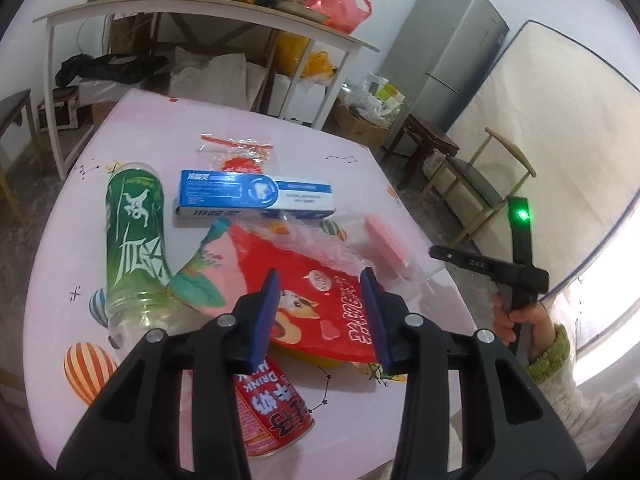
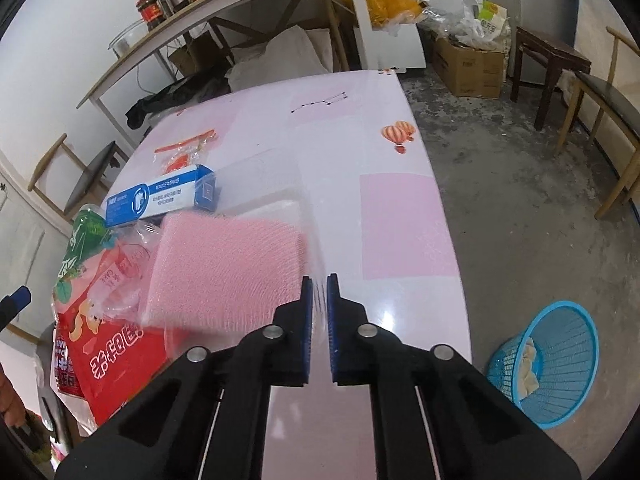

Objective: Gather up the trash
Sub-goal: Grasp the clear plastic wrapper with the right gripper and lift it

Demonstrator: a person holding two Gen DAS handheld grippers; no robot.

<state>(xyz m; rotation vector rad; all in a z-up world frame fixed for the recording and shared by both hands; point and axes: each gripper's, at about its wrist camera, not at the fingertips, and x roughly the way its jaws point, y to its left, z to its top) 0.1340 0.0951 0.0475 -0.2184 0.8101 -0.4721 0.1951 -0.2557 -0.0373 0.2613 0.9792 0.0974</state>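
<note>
My right gripper is shut on the edge of a clear wrapper holding a pink mesh pad, which looks blurred. In the left wrist view that pad sits at the table's right side, with the right gripper at its wrapper. My left gripper stands partly open over a red snack bag that spreads wider than the gap; I see no pad pressing on it. A green bottle, a blue toothpaste box, a red can and a clear red-printed wrapper lie around.
A blue mesh basket with some scraps in it stands on the floor beside the pink table. A cluttered shelf table, a fridge, chairs and cardboard boxes ring the room.
</note>
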